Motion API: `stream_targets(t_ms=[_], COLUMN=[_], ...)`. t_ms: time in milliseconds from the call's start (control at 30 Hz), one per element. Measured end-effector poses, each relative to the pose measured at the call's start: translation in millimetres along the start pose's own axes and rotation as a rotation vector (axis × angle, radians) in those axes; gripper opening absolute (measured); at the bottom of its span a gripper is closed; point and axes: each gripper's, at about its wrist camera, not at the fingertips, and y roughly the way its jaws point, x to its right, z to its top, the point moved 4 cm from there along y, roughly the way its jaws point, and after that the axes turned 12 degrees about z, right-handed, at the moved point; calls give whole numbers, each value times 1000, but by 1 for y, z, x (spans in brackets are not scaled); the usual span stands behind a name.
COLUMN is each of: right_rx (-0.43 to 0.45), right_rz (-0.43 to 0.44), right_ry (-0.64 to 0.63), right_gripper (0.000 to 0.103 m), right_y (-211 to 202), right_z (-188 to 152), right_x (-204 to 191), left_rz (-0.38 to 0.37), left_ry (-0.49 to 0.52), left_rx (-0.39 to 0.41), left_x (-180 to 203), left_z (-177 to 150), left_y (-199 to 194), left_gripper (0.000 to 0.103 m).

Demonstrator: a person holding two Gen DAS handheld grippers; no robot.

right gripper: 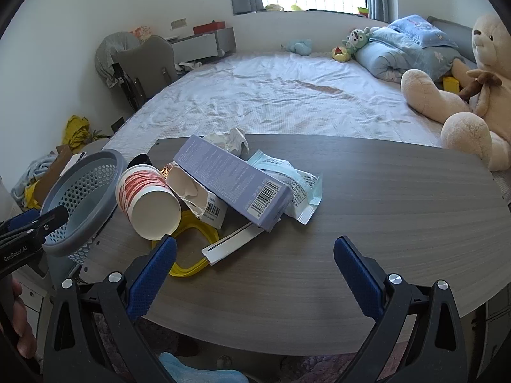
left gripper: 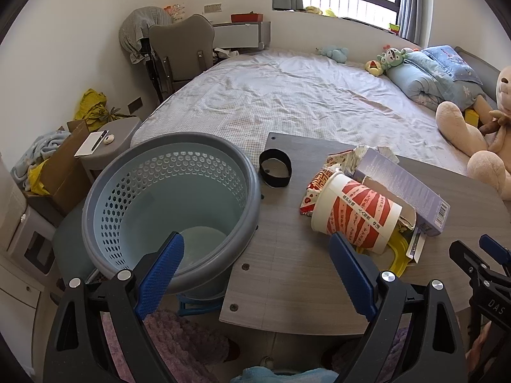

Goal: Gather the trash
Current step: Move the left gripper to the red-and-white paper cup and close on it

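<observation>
The jaws of both grippers stand wide open and hold nothing. The left gripper [left gripper: 257, 258] hangs at the left edge of the table [left gripper: 287, 274], with one finger over the mouth of the basket [left gripper: 95, 198] and the other just before the paper cup [left gripper: 357, 214]. The right gripper [right gripper: 255, 263] hangs over the near edge of the table, facing the pile of trash.

The trash lies in one heap at the left half of the table, just beside the basket: the paper cup on its side, a long purple box [right gripper: 230, 175] leaning over a torn white carton [right gripper: 191, 191], a pale blue wrapper [right gripper: 293, 185], crumpled tissue [right gripper: 233, 138] near the far edge, and a yellow ring [right gripper: 191, 265] under the pile. A black band [left gripper: 274, 167] lies apart, near the basket rim. The basket seems empty, though its bottom is only partly visible.

I judge the first pick is still to come. The cup is the sensible start, since it lies on top and nearest to the basket. Grip it across the wall, gently, because thin paper crushes, and lift before moving sideways so the purple box is not dragged. The flat ring will probably be hardest; leave it until it is uncovered.
</observation>
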Motion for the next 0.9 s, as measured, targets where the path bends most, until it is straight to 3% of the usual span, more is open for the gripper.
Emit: stream_targets(t_ms=[267, 467, 900], right_rx=[8, -9, -11], right_rz=[11, 48, 107], right_ry=[41, 50, 72], right_gripper=[97, 97, 97], right_y=[-3, -2, 1], right_z=[-7, -19, -23], right_x=[25, 28, 21], left_rz=[-86, -89, 0], left_ry=[64, 68, -17], left_rx=[-12, -31, -74], left_x=[63, 92, 57], left_z=[-2, -7, -8], left_y=[5, 17, 37], left_gripper=[88, 88, 88])
